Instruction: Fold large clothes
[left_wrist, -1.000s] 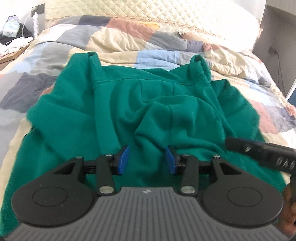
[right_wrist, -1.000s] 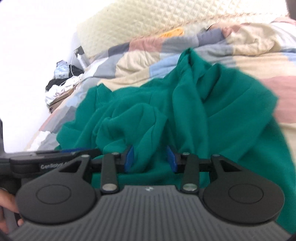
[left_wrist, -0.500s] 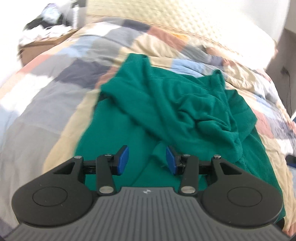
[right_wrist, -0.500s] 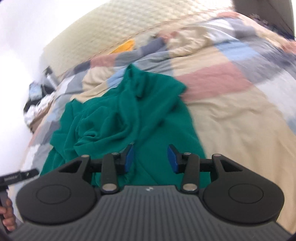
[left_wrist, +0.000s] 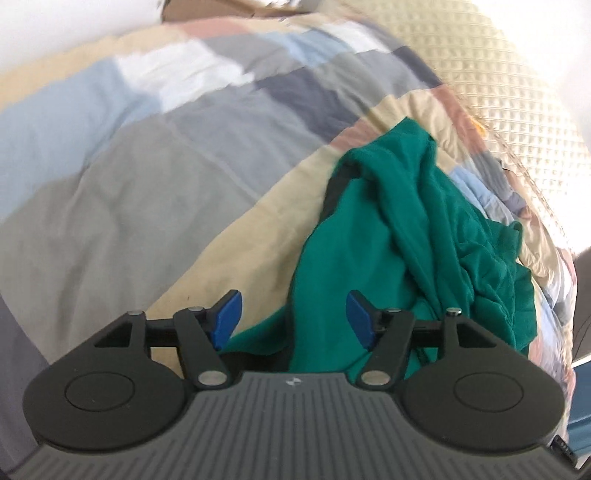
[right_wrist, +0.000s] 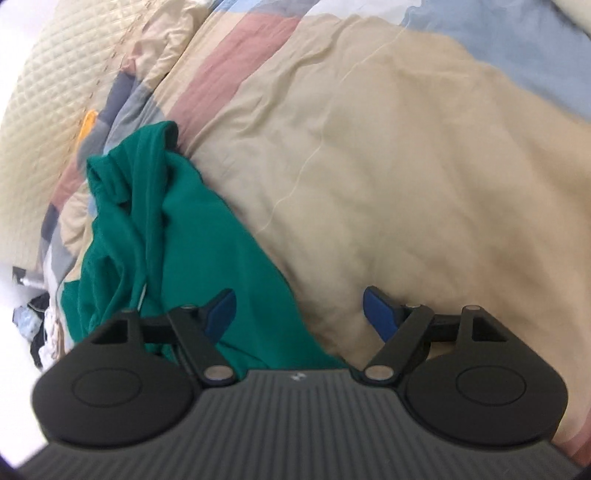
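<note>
A bedroom in a home: a bed covered by a patchwork duvet (left_wrist: 155, 177) in blue, grey, beige and pink, with a cream quilted headboard (left_wrist: 491, 85) behind it.

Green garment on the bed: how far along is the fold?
Little looks done: the green garment lies bunched and rumpled on the patchwork quilt. Nothing is in hand: the left gripper and right gripper have just been opening, pads clear of the fabric. Spreading flat and every fold remain.
</note>
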